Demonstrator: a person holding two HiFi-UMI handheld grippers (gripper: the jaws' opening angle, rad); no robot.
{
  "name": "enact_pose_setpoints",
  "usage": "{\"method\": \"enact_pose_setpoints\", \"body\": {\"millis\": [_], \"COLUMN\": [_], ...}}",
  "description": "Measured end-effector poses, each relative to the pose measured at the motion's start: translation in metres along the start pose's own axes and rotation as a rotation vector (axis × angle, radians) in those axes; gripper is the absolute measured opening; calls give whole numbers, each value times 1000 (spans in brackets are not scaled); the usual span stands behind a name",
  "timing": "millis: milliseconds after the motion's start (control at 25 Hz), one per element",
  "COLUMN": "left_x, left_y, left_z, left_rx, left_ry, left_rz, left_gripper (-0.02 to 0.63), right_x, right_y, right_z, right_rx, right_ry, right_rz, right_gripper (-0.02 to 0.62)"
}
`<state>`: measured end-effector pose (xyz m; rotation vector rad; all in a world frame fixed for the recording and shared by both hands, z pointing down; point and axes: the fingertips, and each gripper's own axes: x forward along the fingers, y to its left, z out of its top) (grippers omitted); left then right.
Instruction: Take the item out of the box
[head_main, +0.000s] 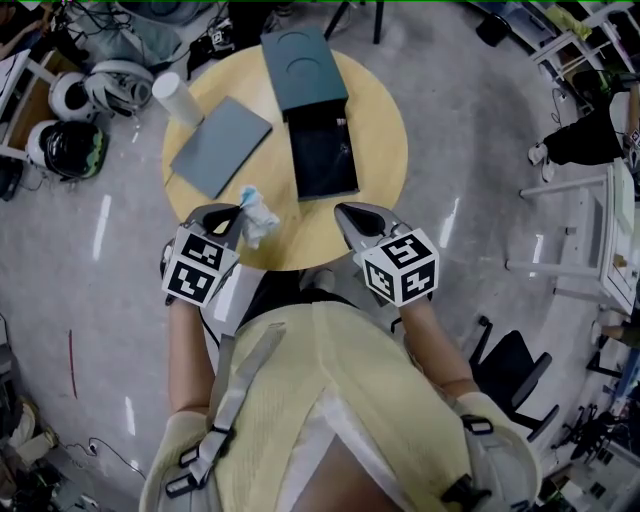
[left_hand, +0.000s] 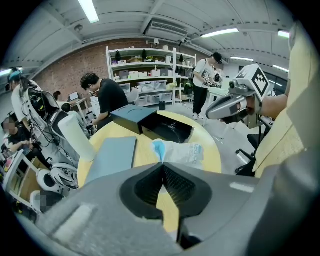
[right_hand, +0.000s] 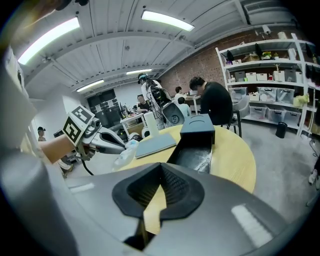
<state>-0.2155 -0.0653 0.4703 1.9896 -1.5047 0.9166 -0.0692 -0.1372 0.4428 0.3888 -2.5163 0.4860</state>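
Packet (head_main: 258, 213) of white plastic with a blue end hangs clear of the open black box (head_main: 310, 172), over the near edge of the round table (head_main: 385, 140), so I judge the item is out and only wants setting down. The left gripper (head_main: 236, 212) has its jaws pinched together on the packet's blue corner (a thin bite, right at the tips), which leaves the limp bag dangling. The right gripper (head_main: 347, 212) hovers near the box's front end, jaws closed on nothing, apparently just kept out of the way
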Motion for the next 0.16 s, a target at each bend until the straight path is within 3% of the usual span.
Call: {"method": "enact_pose_setpoints", "body": {"millis": [160], "left_x": [2], "left_y": [1], "left_z": [0], "left_rx": [0], "left_ry": [4], "left_rz": [1], "left_gripper": [9], "right_x": [0], "right_y": [-2], "right_z": [0], "right_rx": [0], "right_ry": [2], "right_rz": [3], "right_gripper": [5]}}
